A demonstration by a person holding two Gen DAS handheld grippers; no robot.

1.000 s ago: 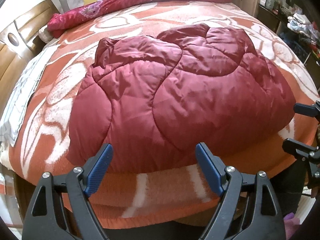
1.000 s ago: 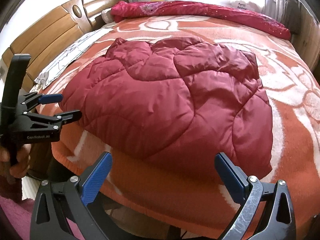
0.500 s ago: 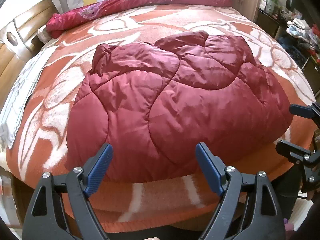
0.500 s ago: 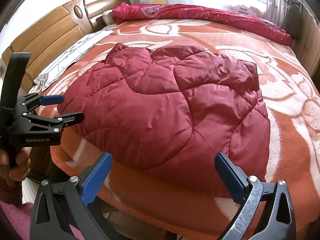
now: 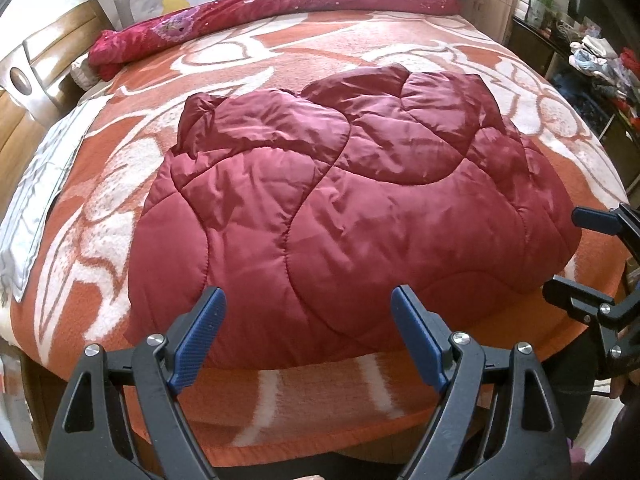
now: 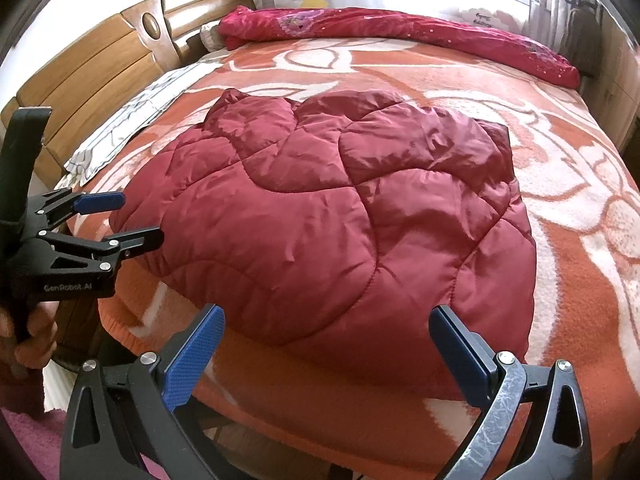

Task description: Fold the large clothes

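Quilted red jacket bunched on blanket, sleeves hidden, left gripper and right gripper fingers spread, empty

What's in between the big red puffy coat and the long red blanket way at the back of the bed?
Only bare orange-and-white bed blanket lies between the puffy coat and the rolled red quilt. Both views show it.

I see the quilted jacket as smooth, slightly glossy dark-red padded cloth with stitched seams. Under it the bed blanket looks fuzzy and matt, orange and white. My left gripper and right gripper are matt black plastic with ribbed blue pads and shiny metal rivets. The headboard is varnished, glossy wood.
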